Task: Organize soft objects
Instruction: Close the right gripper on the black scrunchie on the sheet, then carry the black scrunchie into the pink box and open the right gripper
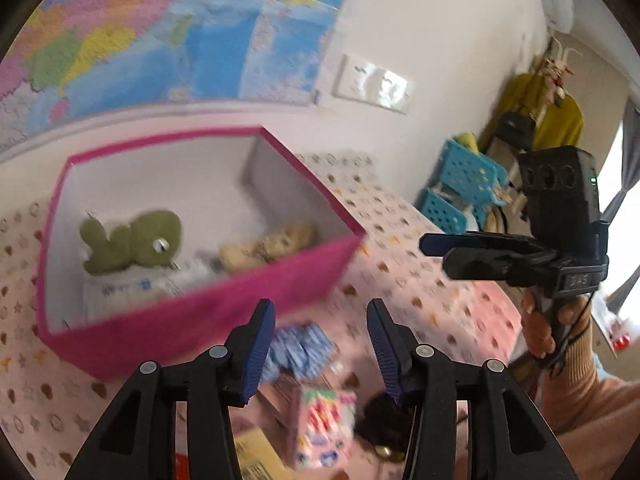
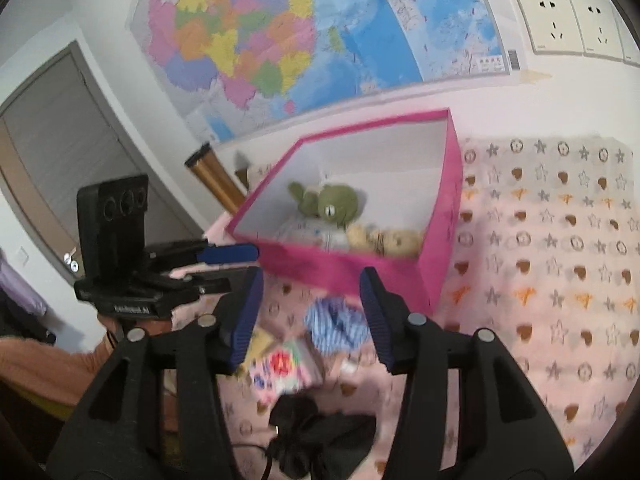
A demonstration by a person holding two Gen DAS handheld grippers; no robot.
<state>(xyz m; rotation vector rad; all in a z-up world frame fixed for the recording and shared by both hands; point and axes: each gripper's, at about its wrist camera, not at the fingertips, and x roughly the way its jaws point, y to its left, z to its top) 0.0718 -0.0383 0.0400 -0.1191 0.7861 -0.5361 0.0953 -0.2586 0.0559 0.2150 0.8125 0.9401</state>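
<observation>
Fingers of left gripper (image 1: 320, 344) spread wide, holding nothing; right gripper (image 2: 310, 312) likewise spread, empty. Both hover above pink star-print bedspread (image 2: 560, 280). Pink box (image 2: 450, 200) already holds green plush (image 2: 332, 202), tan plush (image 2: 394, 242) and white cloth item. Blue striped cloth (image 2: 338, 326) lies outside, just before box wall, between right fingers in view; black pouch (image 2: 320, 436) and colourful packet (image 2: 286, 368) near. Likely step: reaching for striped cloth. Next move calls for descent, fingers straddling bundle, firm pinch.

Bright, even daylight from a window (image 1: 618, 184) at right; motion blur throughout, heavy fisheye bending, dark vignetted corners.
</observation>
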